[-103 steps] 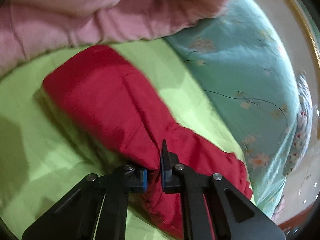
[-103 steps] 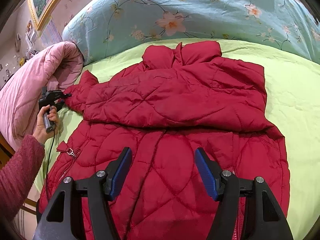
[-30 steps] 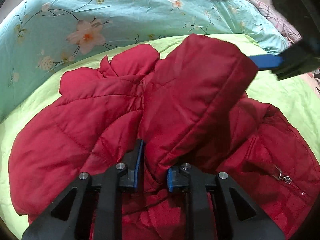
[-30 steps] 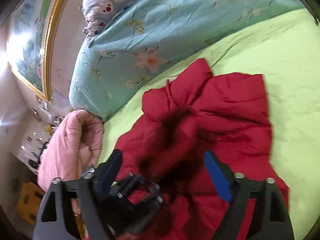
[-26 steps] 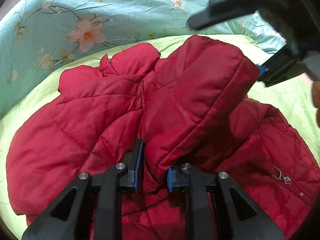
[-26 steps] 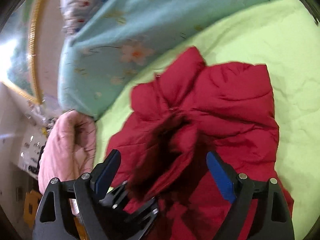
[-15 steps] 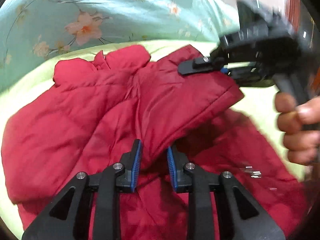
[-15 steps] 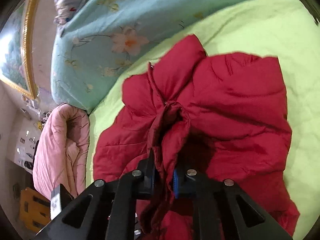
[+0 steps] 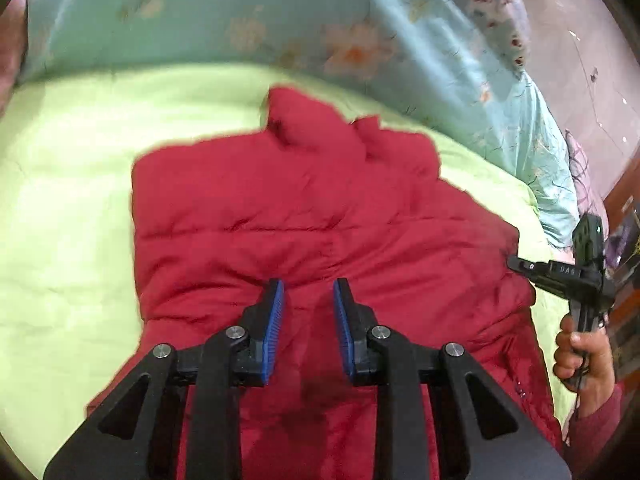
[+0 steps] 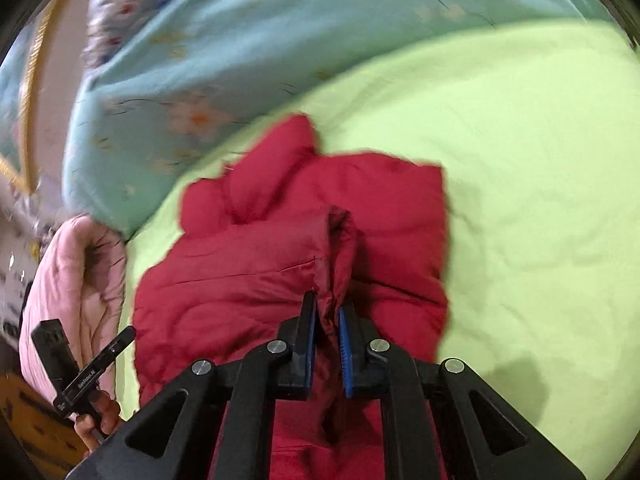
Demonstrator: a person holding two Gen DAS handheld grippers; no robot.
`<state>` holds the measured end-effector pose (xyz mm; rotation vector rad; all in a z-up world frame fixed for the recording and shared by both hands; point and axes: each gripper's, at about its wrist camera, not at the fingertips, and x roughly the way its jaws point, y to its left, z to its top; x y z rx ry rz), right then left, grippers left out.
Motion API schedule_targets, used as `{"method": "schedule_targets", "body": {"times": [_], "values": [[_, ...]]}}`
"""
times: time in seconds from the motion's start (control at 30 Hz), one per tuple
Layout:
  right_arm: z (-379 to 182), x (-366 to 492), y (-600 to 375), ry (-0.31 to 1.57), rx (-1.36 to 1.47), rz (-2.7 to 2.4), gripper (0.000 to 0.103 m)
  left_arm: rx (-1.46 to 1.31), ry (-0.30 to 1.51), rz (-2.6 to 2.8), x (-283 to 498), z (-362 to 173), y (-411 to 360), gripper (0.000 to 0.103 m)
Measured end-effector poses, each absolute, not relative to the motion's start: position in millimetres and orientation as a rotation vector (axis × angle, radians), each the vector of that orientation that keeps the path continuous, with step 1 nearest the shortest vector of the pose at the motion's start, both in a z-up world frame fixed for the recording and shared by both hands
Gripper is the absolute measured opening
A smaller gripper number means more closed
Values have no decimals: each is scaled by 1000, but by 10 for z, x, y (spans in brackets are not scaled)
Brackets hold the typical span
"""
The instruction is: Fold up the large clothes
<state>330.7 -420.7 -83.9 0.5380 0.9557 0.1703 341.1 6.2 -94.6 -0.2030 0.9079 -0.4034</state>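
Observation:
A red quilted jacket [image 9: 320, 216] lies on the lime green bed sheet [image 9: 68, 208], its collar toward the teal quilt. My left gripper [image 9: 308, 300] hovers over the jacket's middle, its blue pads slightly apart with nothing between them. In the right wrist view my right gripper [image 10: 328, 312] is shut on a raised fold of the jacket's sleeve [image 10: 340, 240], which lies across the jacket [image 10: 224, 280]. A hand holds the right gripper [image 9: 516, 264] at the jacket's right edge. The left gripper [image 10: 128, 334] shows at the lower left, off the cloth.
A teal floral quilt [image 9: 240, 20] is bunched along the far side of the bed. A pink blanket [image 10: 76, 280] lies left of the jacket. Bare green sheet [image 10: 540, 200] spreads to the right. Floor [image 9: 580, 60] shows beyond the quilt.
My right gripper closed on the sleeve fold. My left gripper let the sleeve go and swung sideways away from it. The sleeve now lies lower across the jacket.

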Motion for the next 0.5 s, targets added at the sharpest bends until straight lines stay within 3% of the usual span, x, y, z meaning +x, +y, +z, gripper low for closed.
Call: {"method": "schedule_targets", "body": {"times": [0.17,0.2,0.37,0.5], "values": [[-862,3241,-4177,963,524,120,17,-205,922,-383,3425,-1092,5,22],[-798,3216,-4155,947,502,102,25,-197,921,-379,3426,-1090,-6,22],[-163,2967,-3856,746,367,115,25,-171,917,-376,3429,-1091,-1,22],[-269,3156,-3516,829,256,174,25,-177,921,-382,3466,-1107,23,22]]}}
